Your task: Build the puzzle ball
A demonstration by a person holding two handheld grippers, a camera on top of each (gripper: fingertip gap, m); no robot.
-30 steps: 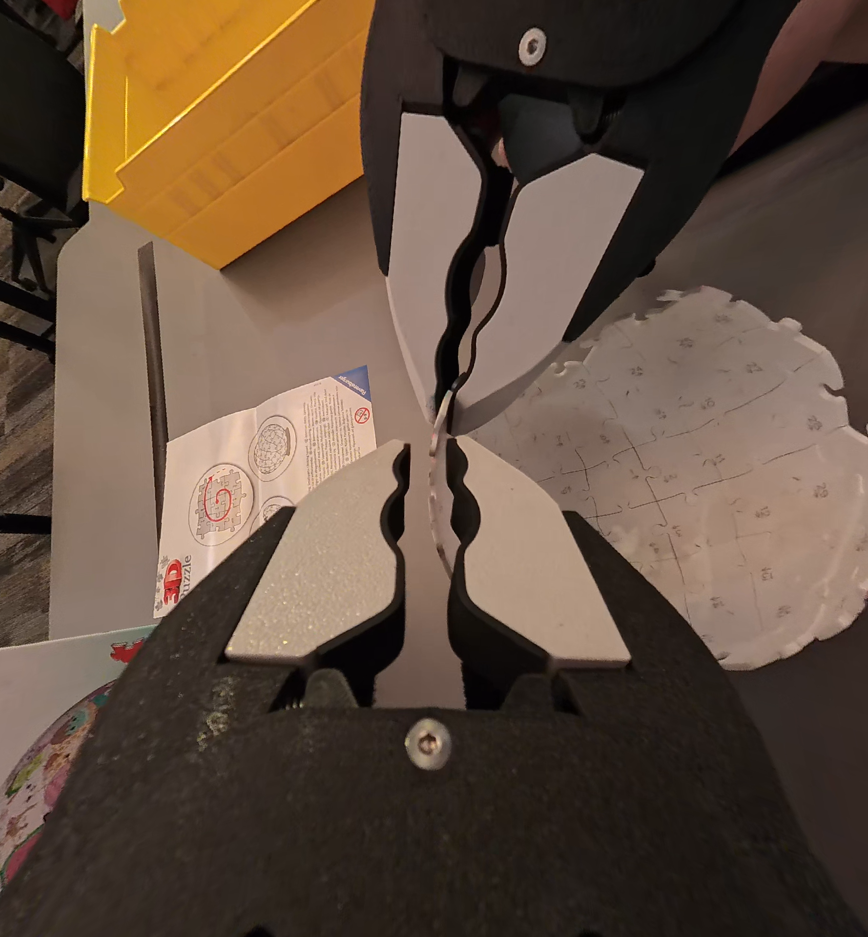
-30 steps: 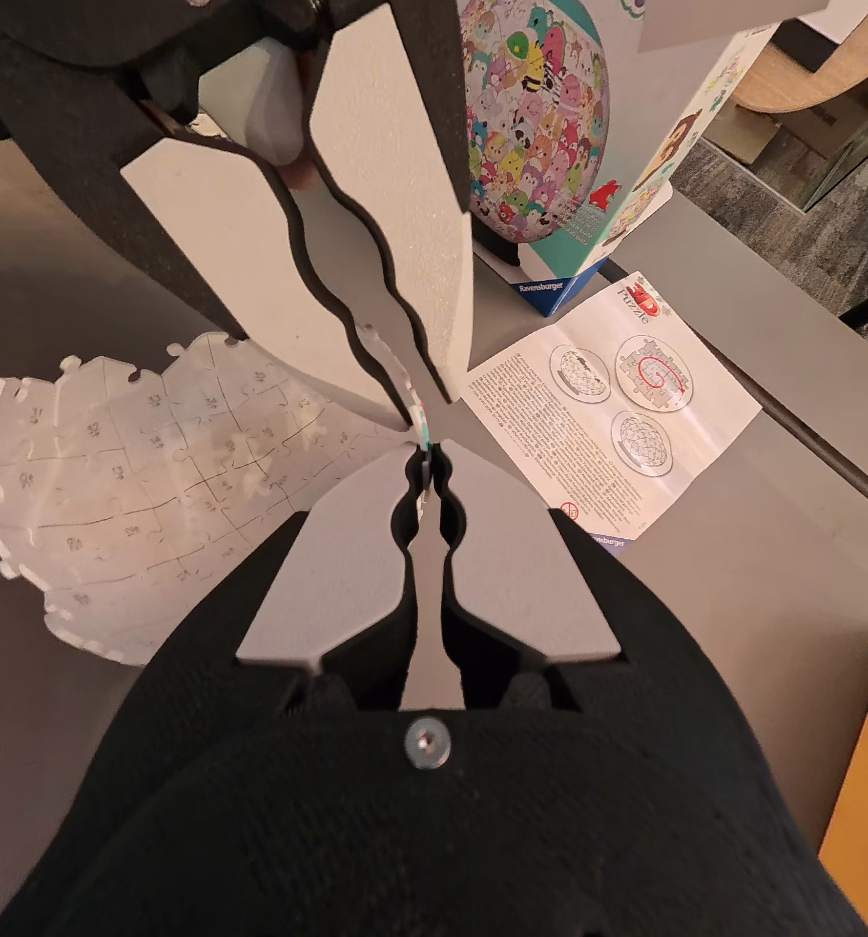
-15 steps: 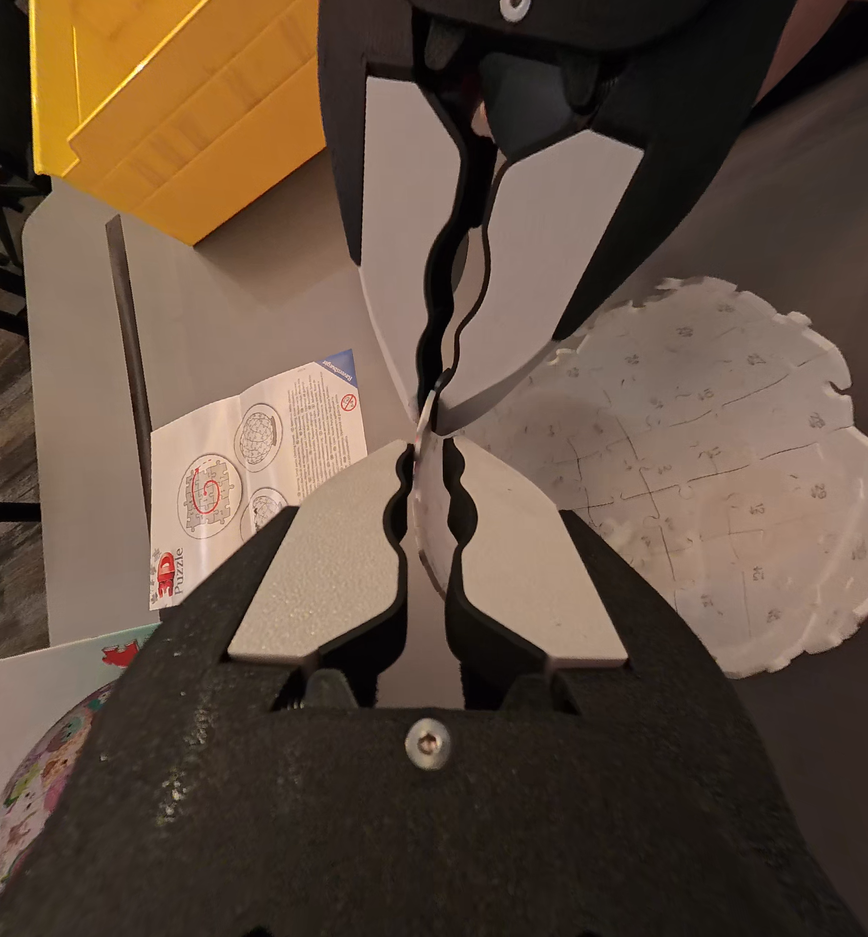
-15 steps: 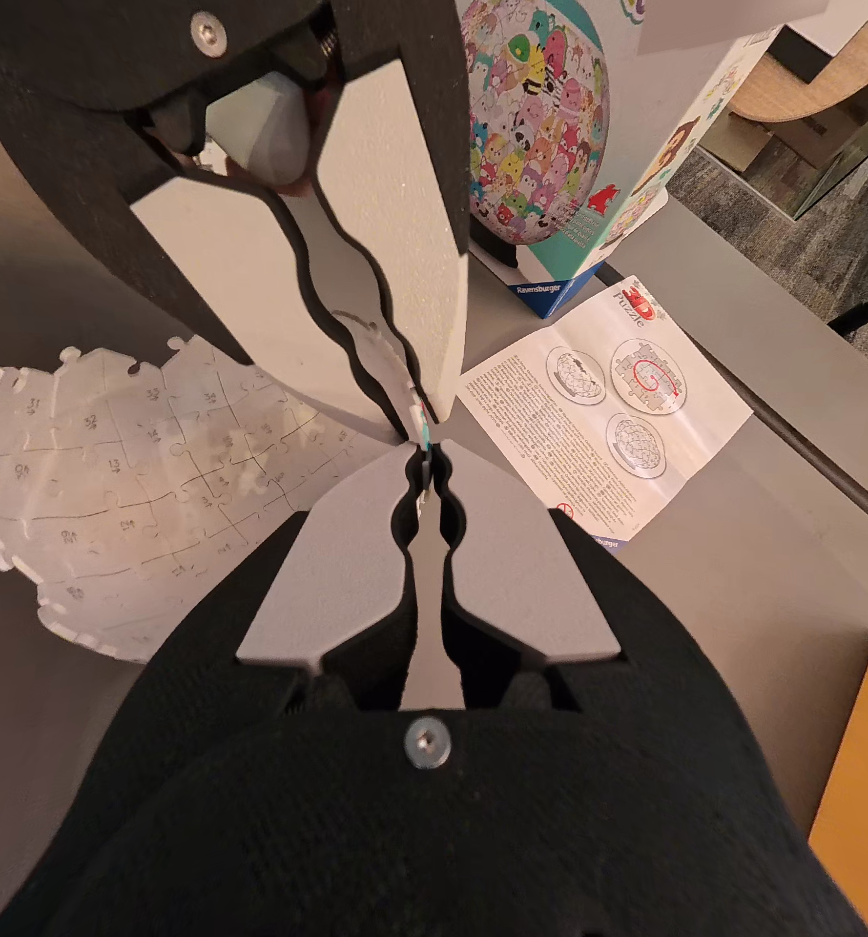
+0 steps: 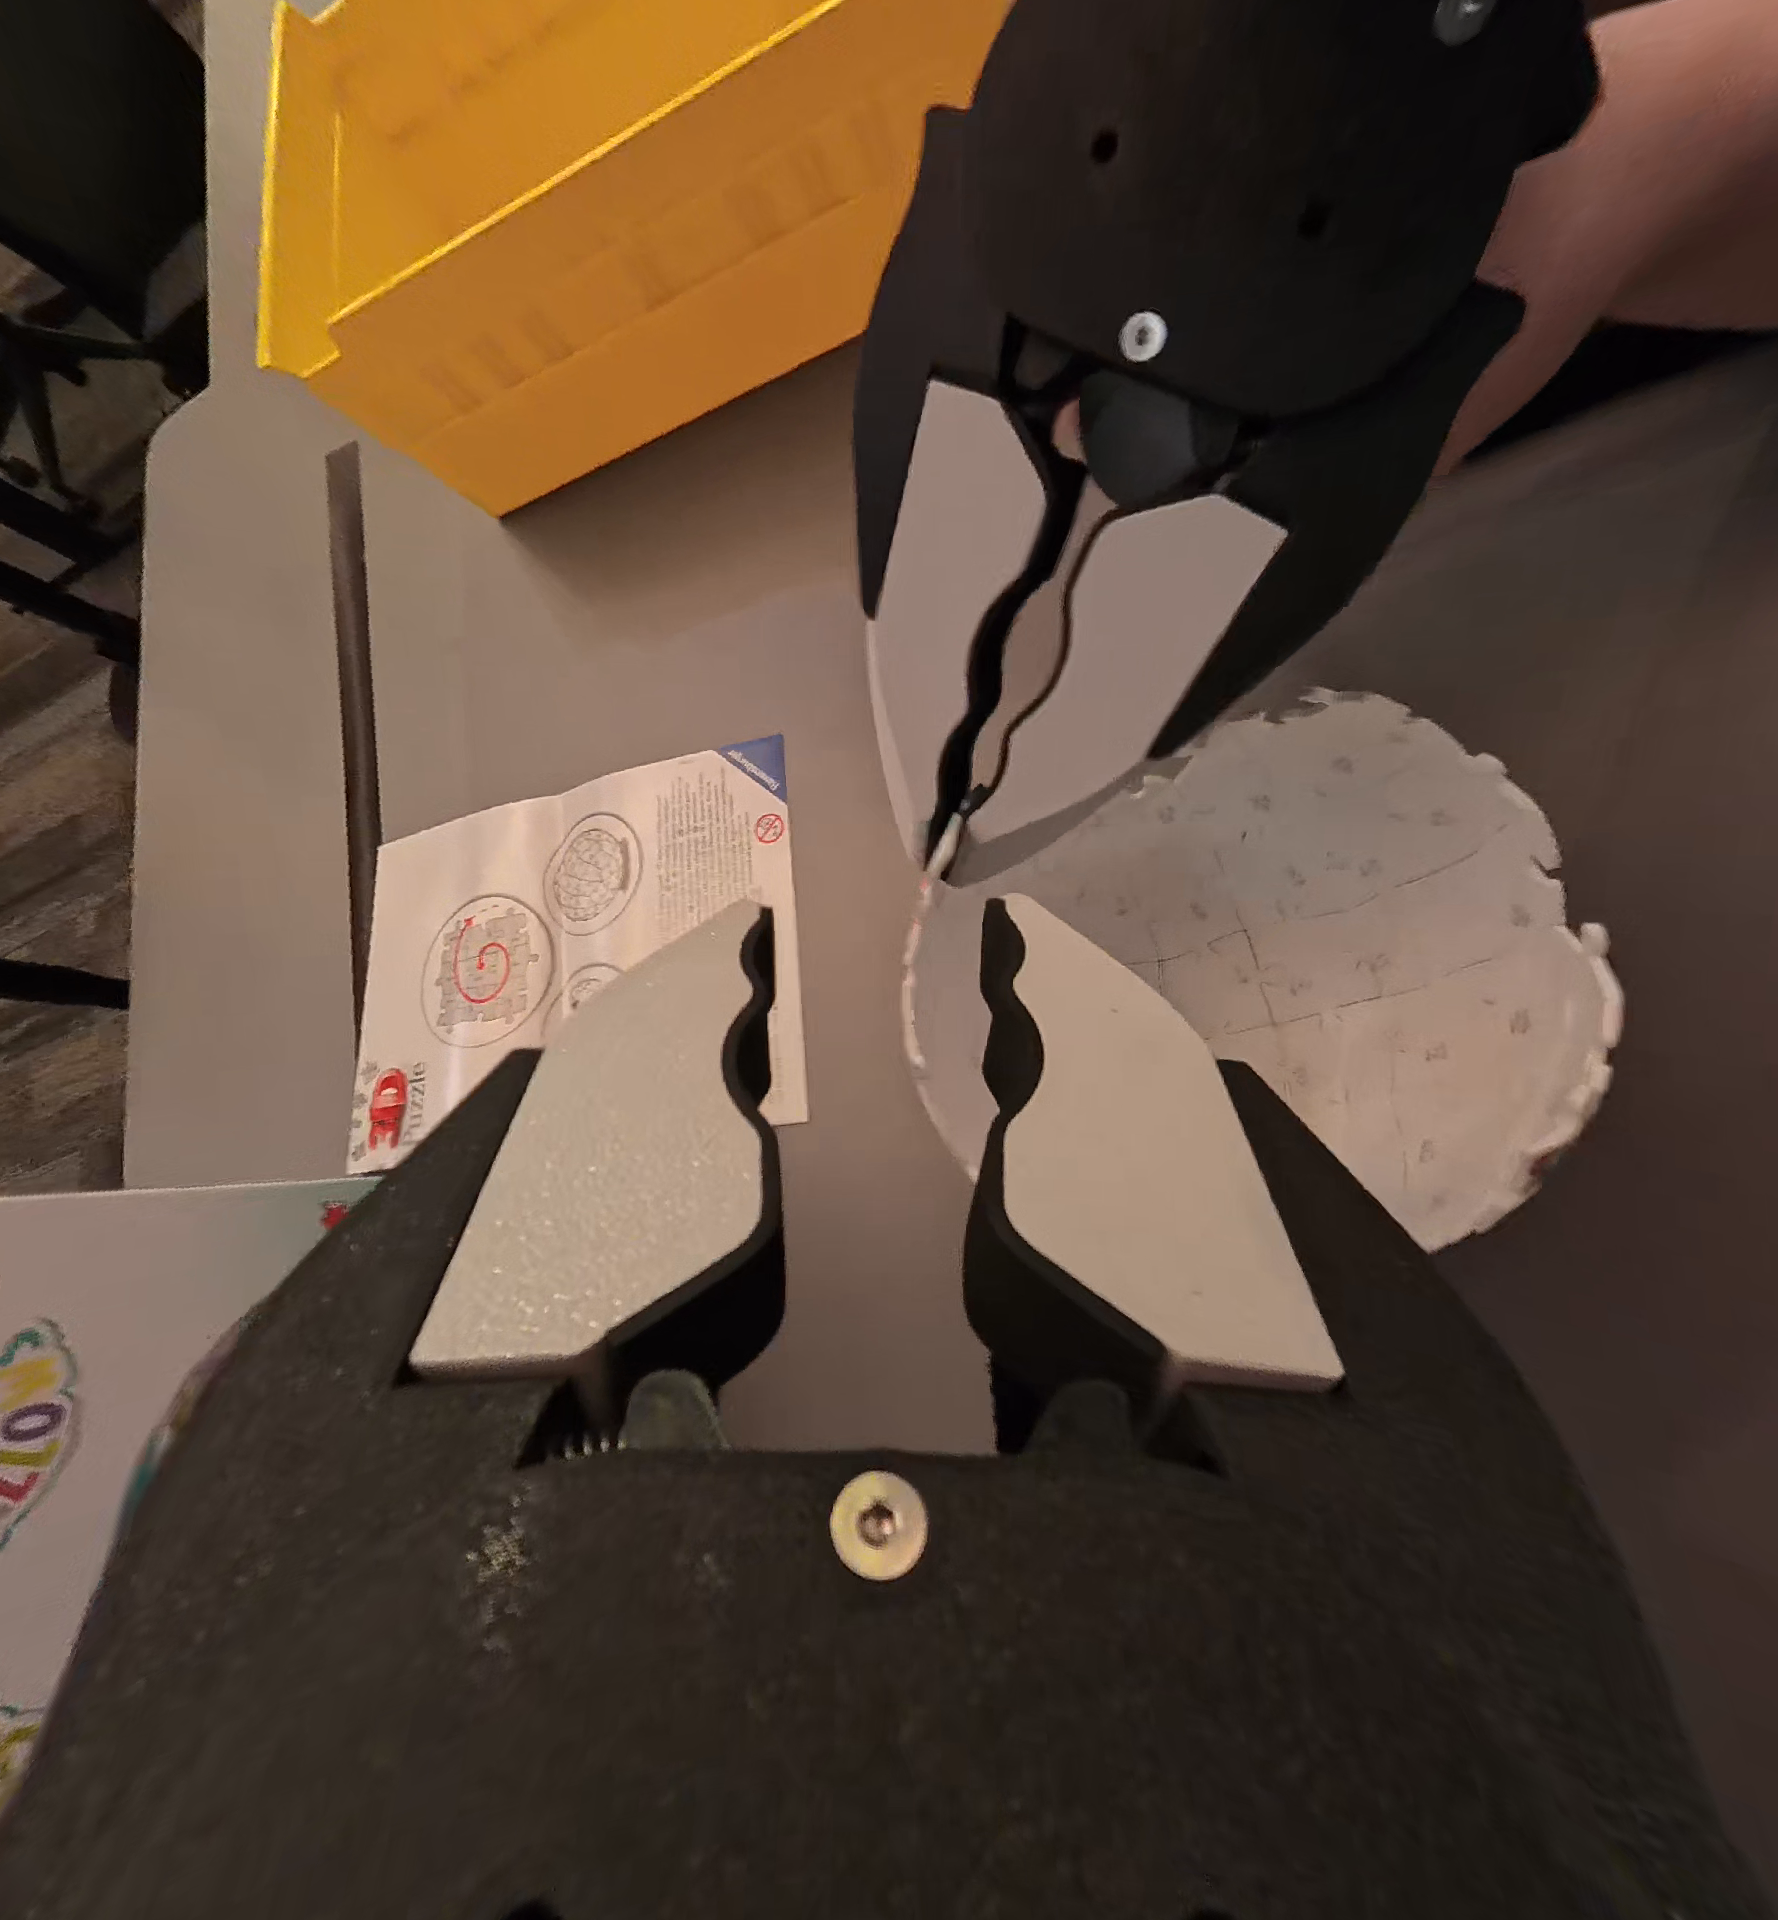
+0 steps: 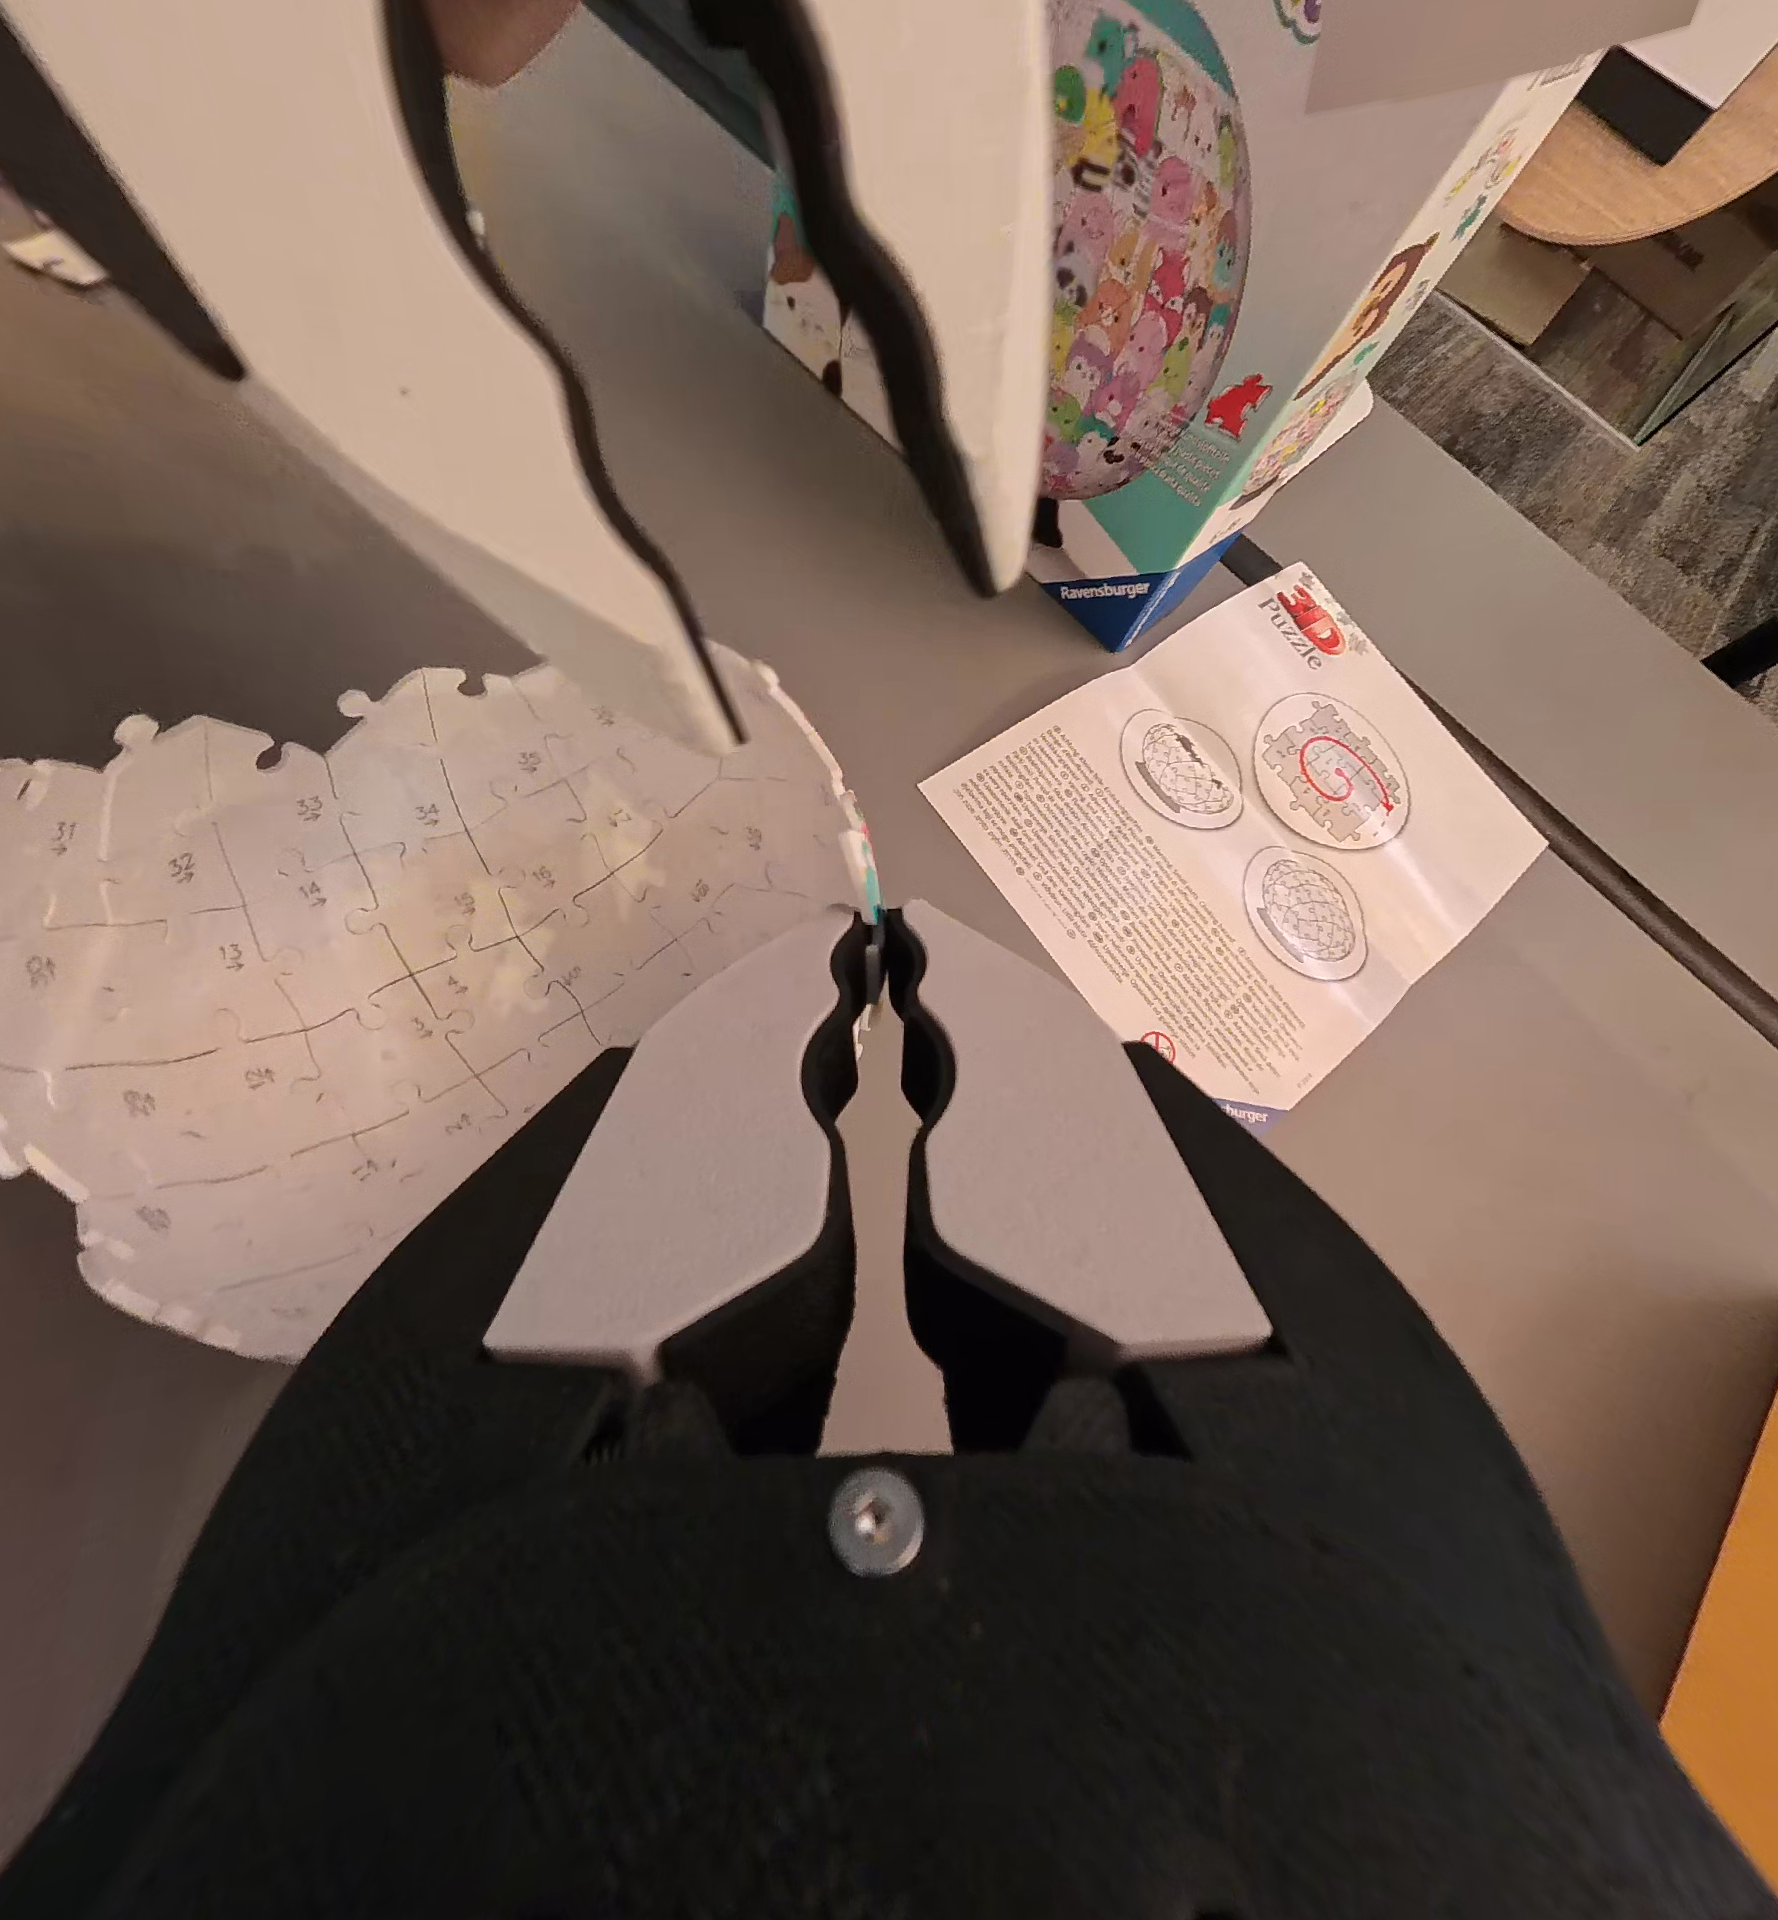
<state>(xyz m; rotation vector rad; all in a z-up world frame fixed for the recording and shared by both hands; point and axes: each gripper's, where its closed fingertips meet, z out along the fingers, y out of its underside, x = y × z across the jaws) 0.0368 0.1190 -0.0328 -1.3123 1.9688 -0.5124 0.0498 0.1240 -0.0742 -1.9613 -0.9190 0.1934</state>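
The partly built puzzle ball (image 6: pixel 345 935) is a curved white shell of joined, numbered pieces, seen from its inside. It also shows in the left wrist view (image 5: pixel 1332 987). My right gripper (image 6: pixel 874 935) is shut on the shell's rim at its right edge, where a thin coloured outer face shows. In the left wrist view the right gripper (image 5: pixel 947 852) pinches the same rim from above. My left gripper (image 5: pixel 874 925) is open and empty, its jaws standing on either side of the rim without touching it. In the right wrist view the left gripper (image 6: pixel 859 655) hangs open above the shell.
A folded instruction leaflet (image 6: pixel 1259 852) lies flat beside the shell, also in the left wrist view (image 5: pixel 604 914). The puzzle box (image 6: pixel 1176 312) stands behind it. A yellow bin (image 5: pixel 604 260) sits at the table's far end. Loose pieces (image 6: pixel 33 239) lie at the far left. A black strip (image 5: pixel 345 675) runs along the table. The left gripper's tips are roughly 5 cm from the right gripper's.
My left gripper has opened, let go of the shell's rim and drawn back a little. My right gripper stays shut on the rim.
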